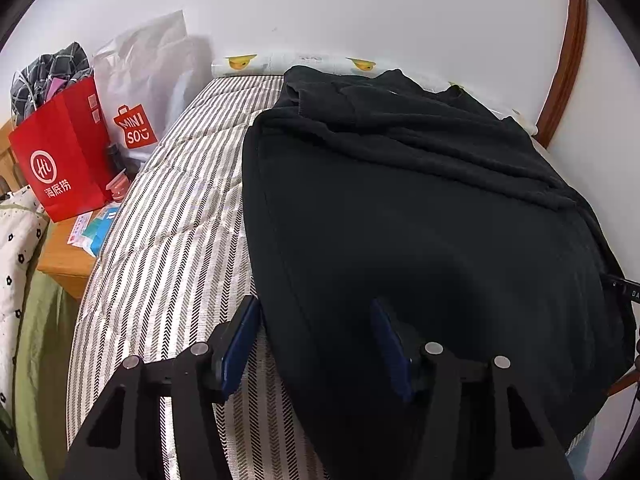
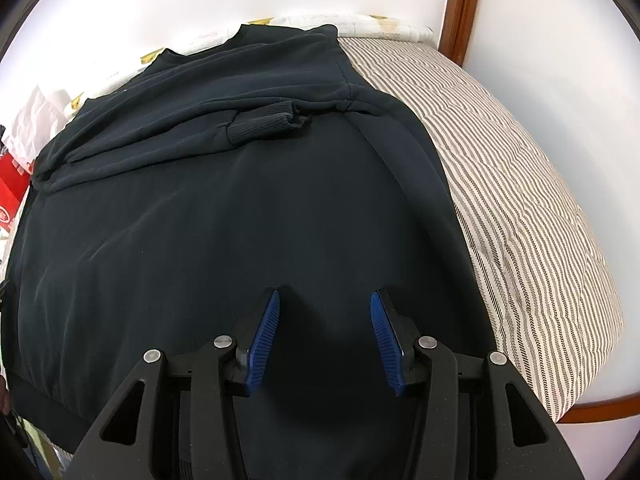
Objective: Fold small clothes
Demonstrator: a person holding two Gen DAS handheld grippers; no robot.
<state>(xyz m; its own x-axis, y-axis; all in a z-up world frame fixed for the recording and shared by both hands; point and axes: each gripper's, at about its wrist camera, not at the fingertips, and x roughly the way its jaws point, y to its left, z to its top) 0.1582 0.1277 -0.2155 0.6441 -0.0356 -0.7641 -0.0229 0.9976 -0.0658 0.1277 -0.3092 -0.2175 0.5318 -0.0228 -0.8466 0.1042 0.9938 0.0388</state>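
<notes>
A dark sweatshirt [image 1: 420,208] lies spread flat on the striped bed cover [image 1: 172,216], with its sleeves folded across the far part. One ribbed cuff [image 2: 260,124] rests near the middle of the sweatshirt [image 2: 224,220]. My left gripper [image 1: 314,308] is open low over the garment's near left edge: its left finger is over the bed cover, its right finger over the dark cloth. My right gripper [image 2: 325,296] is open just above the near part of the sweatshirt, with only flat cloth showing between its blue pads [image 2: 264,336].
A red paper bag [image 1: 64,160] and a white shopping bag [image 1: 136,112] stand on a wooden nightstand [image 1: 64,260] left of the bed. A white wall runs behind. A wooden bed frame [image 2: 460,8] borders the right side and the striped bed cover [image 2: 520,208].
</notes>
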